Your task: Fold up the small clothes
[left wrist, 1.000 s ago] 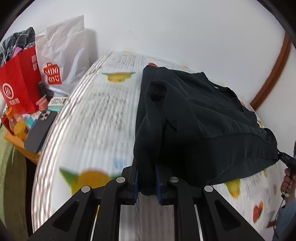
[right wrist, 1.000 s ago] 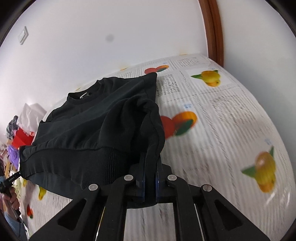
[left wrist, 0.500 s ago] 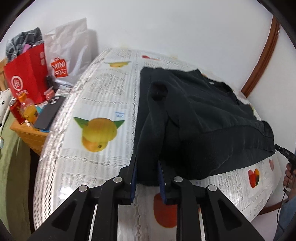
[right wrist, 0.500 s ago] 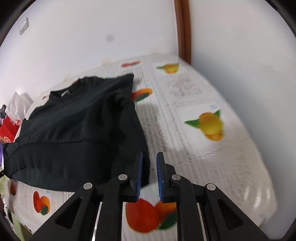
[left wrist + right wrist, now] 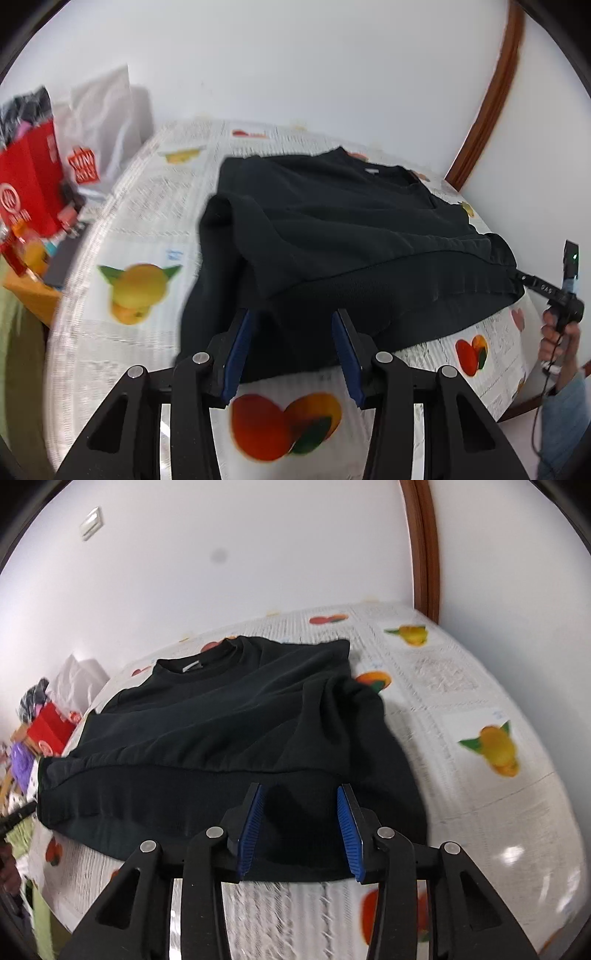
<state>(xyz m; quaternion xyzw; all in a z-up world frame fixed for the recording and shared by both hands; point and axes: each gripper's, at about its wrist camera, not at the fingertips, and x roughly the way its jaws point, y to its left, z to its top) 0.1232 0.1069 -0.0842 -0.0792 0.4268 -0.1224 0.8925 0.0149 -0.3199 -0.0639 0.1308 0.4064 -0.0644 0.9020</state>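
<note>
Both grippers have let go since a second ago: then each was pinched on a fold of the black sweater, half a second ago the fingers had begun to part, and now both pairs stand wide apart with nothing between them; the sleeves that were lifted now lie dropped onto the body of the garment.

Largest first: the table [image 5: 122,229] with its fruit-printed cloth runs beyond and to both sides of the fingers in each view; the black sweater [image 5: 351,236] lies flat on it, hem towards the cameras, collar [image 5: 199,662] at the far end, one sleeve folded in over each side; its ribbed hem sits just past the fingertips of the left gripper [image 5: 291,347] and lies between the blue pads of the right gripper [image 5: 301,827], though whether they touch the cloth cannot be told.

Far left of the left fingers stand a white shopping bag [image 5: 107,125] and a red bag [image 5: 27,184], both blurred; to the far right of those fingers the person's right hand [image 5: 557,332] holds the other gripper's handle at the table edge; a printed orange [image 5: 284,424] shows on the cloth between the left fingers, nearer than the hem.
</note>
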